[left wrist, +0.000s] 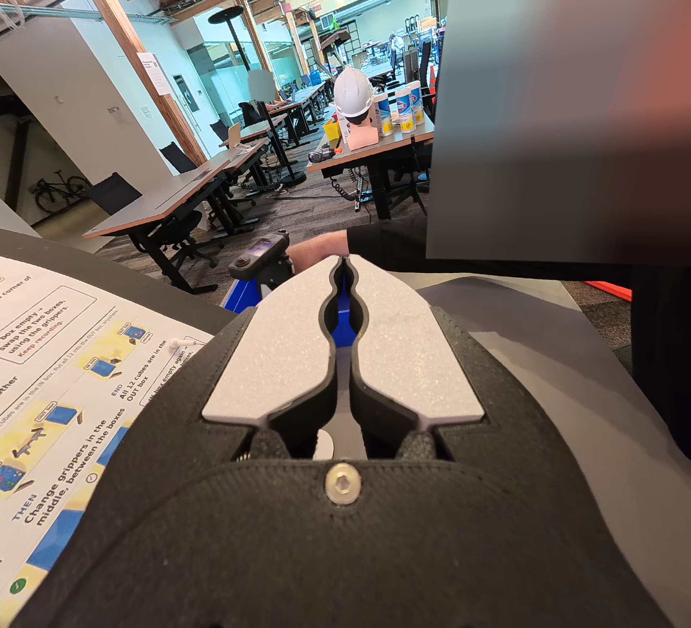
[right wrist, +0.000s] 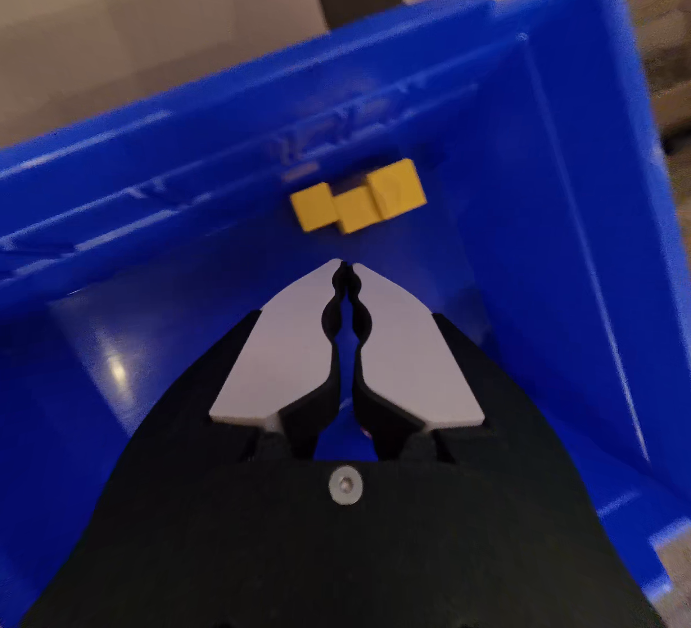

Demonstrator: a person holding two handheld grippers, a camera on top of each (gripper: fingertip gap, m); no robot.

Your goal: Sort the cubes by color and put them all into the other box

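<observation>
My right gripper (right wrist: 346,265) is shut and empty, held inside a blue box (right wrist: 561,198). Three yellow cubes (right wrist: 357,198) lie in a row on the box floor against the far wall, just beyond my fingertips and apart from them. My left gripper (left wrist: 346,258) is shut and empty, held above the table and pointing out over its far edge. A piece of a blue box (left wrist: 239,297) shows past its fingers, and the other gripper's camera body (left wrist: 261,258) with a person's hand (left wrist: 321,247) on it sits beyond. No other cubes are in view.
A printed instruction sheet (left wrist: 74,367) lies on the dark table left of my left gripper. A grey sheet (left wrist: 523,329) lies to the right. Beyond are office desks (left wrist: 168,206), chairs and a table with a white hard hat (left wrist: 353,93). The box walls close in around my right gripper. The tips of one gripper are about 45 centimetres away from the tips of the other.
</observation>
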